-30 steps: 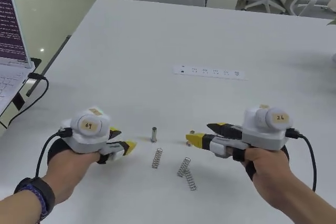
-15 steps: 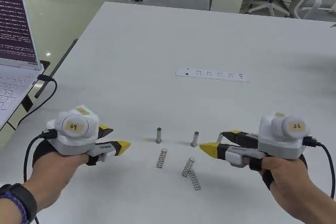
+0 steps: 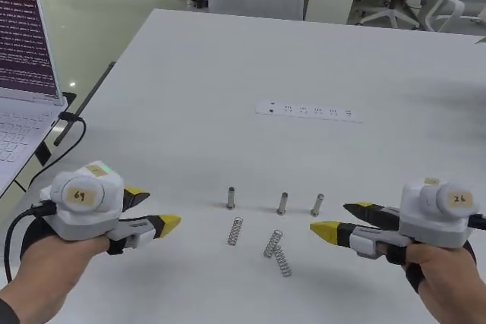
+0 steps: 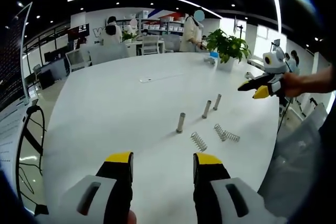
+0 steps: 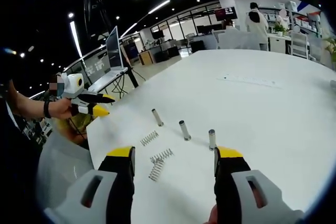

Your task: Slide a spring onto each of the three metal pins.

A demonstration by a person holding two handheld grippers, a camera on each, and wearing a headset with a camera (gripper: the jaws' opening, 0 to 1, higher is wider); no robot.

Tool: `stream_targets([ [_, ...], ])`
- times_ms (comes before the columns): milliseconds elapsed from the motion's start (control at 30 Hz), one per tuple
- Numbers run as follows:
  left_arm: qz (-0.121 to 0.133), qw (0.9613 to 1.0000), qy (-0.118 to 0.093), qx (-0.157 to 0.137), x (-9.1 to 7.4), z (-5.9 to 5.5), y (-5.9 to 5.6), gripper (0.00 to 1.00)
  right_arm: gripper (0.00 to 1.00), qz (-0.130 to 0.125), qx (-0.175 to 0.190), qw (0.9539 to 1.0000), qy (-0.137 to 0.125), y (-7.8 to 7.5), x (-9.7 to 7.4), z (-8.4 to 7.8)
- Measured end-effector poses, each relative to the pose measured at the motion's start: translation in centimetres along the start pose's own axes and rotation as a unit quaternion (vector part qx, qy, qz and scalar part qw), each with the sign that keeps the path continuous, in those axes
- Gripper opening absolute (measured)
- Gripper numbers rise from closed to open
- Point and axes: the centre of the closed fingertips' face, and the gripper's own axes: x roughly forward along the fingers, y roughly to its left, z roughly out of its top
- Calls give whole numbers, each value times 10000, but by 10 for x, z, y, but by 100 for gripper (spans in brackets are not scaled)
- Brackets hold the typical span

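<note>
- Looking down in the head view, the left gripper and right gripper hover well apart over the white table, each with its jaws parted and holding nothing.
- Between them the left pin, middle pin and right pin stand upright in a row, all bare.
- Just nearer the person lie a lone spring and a touching pair of springs.
- A power strip lies farther back.
- Left gripper view: the yellow-tipped jaws stand apart, empty. The pins rise ahead with the springs flat beside them, and the right gripper is beyond.
- Right gripper view: the jaws gape wide with nothing between them. The right pin is closest, and the springs lie ahead.
</note>
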Motion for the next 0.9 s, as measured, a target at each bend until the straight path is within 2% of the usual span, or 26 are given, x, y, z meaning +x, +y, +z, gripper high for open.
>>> stream_targets([
  [500, 20, 9999, -100, -95, -27, 0, -10, 51, 65, -91, 24, 9999, 102, 6, -24, -19],
  [900, 15, 9999, -64, -139, -41, -9, -16, 56, 68, -114, -5, 9998, 176, 14, -32, -30],
])
